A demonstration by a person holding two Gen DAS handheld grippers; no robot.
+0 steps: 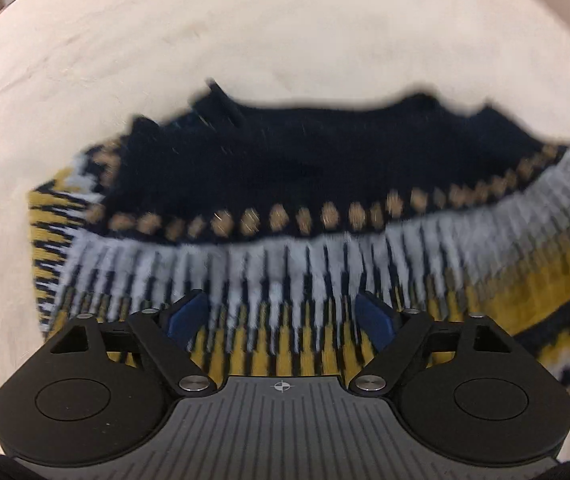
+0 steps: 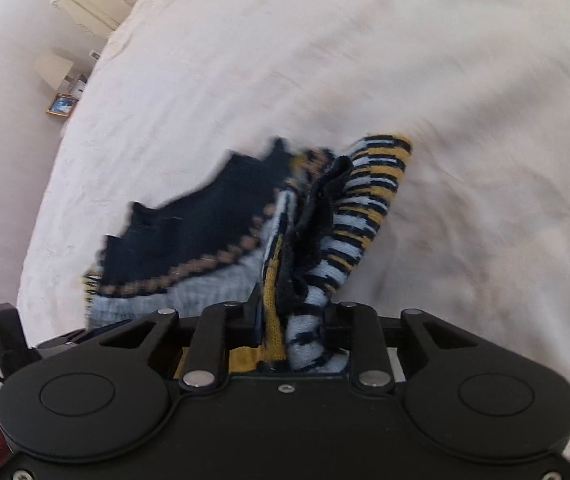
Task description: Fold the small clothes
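A small knitted sweater (image 1: 305, 208), navy with yellow, pale blue and tan patterns, lies on a cream bedsheet (image 1: 285, 32). One part of it is lifted from the sheet, the rest is spread flat.

The left gripper (image 1: 281, 316) hovers over the patterned band with its blue pads (image 1: 373, 316) wide apart; nothing is between them. The picture is blurred, so I cannot tell if the pads touch the knit or stay just above it.

The right gripper (image 2: 293, 320) is closed on a bunch of the sweater (image 2: 309, 240). A striped part, probably a sleeve, stands up from between its fingers and hangs over toward the navy body.

The step in hand seems to be carrying this part over the body to make a fold.

Several things could go wrong from here. The bunch in the right gripper is thick and loose, so some layers may slip out and the fold would land crooked. Because the left gripper holds nothing, the whole sweater may slide on the smooth sheet when the right one pulls. Also the pinch may have taken the lower layer too, which would drag the body up with it.
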